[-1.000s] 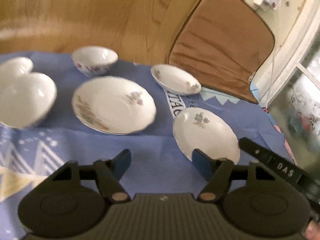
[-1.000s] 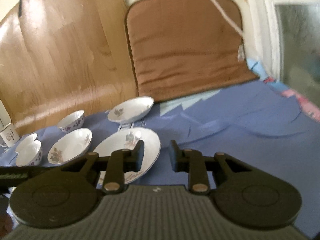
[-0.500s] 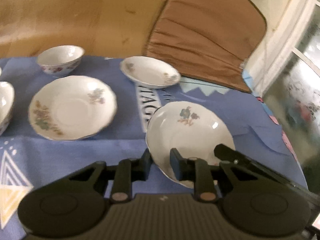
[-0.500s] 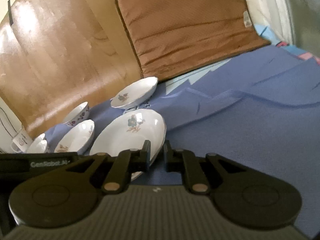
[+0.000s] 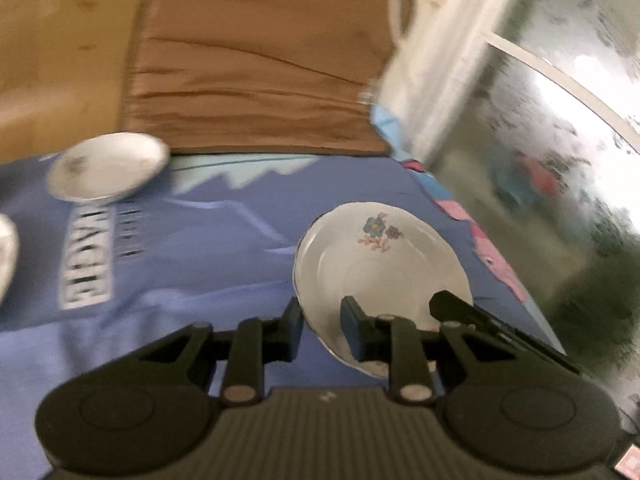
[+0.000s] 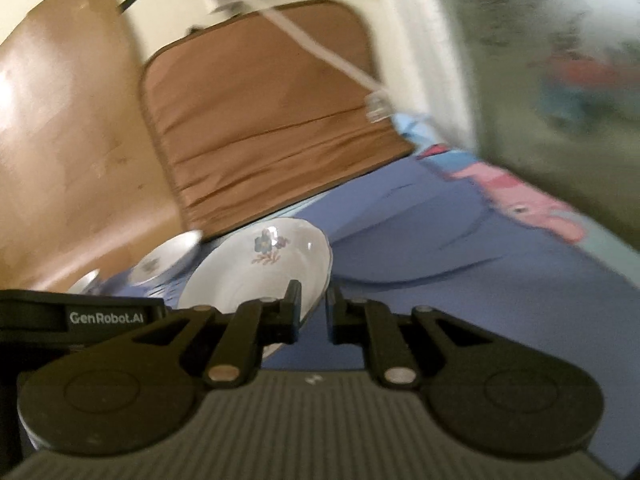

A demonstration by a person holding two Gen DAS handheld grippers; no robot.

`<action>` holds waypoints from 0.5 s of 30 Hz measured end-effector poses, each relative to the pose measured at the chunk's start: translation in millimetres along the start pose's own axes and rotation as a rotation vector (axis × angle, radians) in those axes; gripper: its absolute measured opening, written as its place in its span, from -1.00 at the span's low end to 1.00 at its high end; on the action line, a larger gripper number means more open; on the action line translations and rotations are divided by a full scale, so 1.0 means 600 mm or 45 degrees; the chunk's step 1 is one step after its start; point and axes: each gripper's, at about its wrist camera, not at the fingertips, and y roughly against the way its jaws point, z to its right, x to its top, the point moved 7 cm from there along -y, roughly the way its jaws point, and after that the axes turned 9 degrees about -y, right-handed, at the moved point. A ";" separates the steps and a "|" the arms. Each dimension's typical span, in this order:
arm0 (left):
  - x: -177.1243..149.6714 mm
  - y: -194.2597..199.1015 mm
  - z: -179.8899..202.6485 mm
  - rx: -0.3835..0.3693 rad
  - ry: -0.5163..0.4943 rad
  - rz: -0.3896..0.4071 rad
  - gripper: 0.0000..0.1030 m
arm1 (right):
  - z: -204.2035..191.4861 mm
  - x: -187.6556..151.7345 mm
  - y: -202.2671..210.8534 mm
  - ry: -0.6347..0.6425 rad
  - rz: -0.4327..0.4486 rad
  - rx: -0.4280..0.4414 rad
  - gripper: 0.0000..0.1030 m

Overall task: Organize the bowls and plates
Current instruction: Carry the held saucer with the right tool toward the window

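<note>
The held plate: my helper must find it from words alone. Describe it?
On the blue cloth, near the brown cushion, both grippers pinch one white plate by opposite rims. Its blue flower sprig and position nearest the window side set it apart.

Dim, warm indoor light; bright glare off the frosted window at right. Heavy motion blur throughout, strong fisheye bending and dark vignetting at corners.

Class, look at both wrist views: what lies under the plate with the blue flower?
Blue cloth shows beside the plate, gripped at its rim by both grippers; what lies directly beneath is hidden.
</note>
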 end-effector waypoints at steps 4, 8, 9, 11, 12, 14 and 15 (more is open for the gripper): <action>0.008 -0.040 0.050 -0.044 -0.066 -0.008 -0.58 | 0.049 0.018 0.007 -0.053 0.055 -0.083 -0.71; 0.000 -0.064 0.064 -0.004 -0.116 0.010 -0.45 | 0.085 0.012 -0.016 -0.108 0.070 -0.172 -0.68; -0.002 -0.063 0.066 0.008 -0.140 0.019 -0.38 | 0.088 0.019 -0.013 -0.125 0.080 -0.144 -0.61; -0.006 -0.055 0.061 0.040 -0.140 0.044 -0.15 | 0.088 0.025 -0.004 -0.137 0.145 -0.158 -0.06; -0.008 -0.050 0.056 0.051 -0.125 0.060 -0.01 | 0.090 0.028 0.003 -0.146 0.181 -0.175 0.17; -0.010 -0.031 0.042 0.072 -0.098 0.114 -0.01 | 0.093 0.031 0.012 -0.166 0.220 -0.153 0.18; -0.013 -0.020 0.035 0.089 -0.095 0.143 -0.01 | 0.094 0.032 0.014 -0.170 0.232 -0.156 0.18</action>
